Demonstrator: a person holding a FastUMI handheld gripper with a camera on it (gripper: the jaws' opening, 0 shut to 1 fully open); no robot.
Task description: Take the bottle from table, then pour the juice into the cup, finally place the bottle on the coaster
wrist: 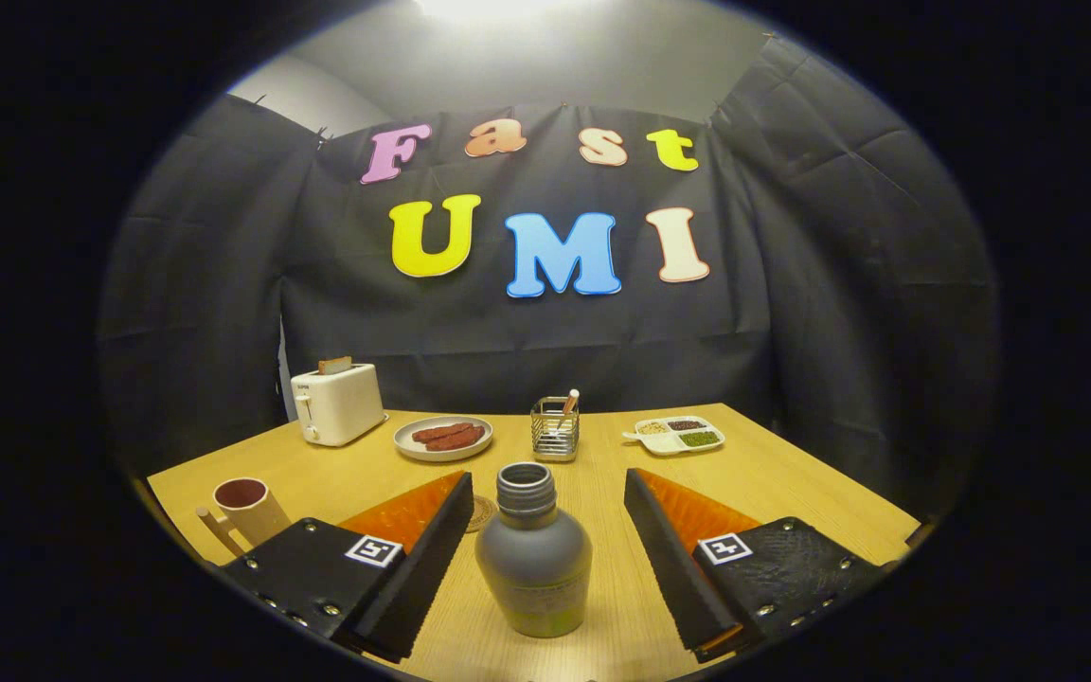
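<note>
Wooden table (773, 474) (fingers (432, 559) apart)

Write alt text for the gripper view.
An open gripper straddles an uncapped grey bottle standing on a wooden table, fingers clear of it. A cup stands beyond the left finger; a toaster and plate sit farther back.

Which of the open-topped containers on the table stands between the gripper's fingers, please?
The grey bottle, uncapped, stands between the open gripper's fingers; the cup sits off beside one finger, and the wire holder stands beyond.
</note>
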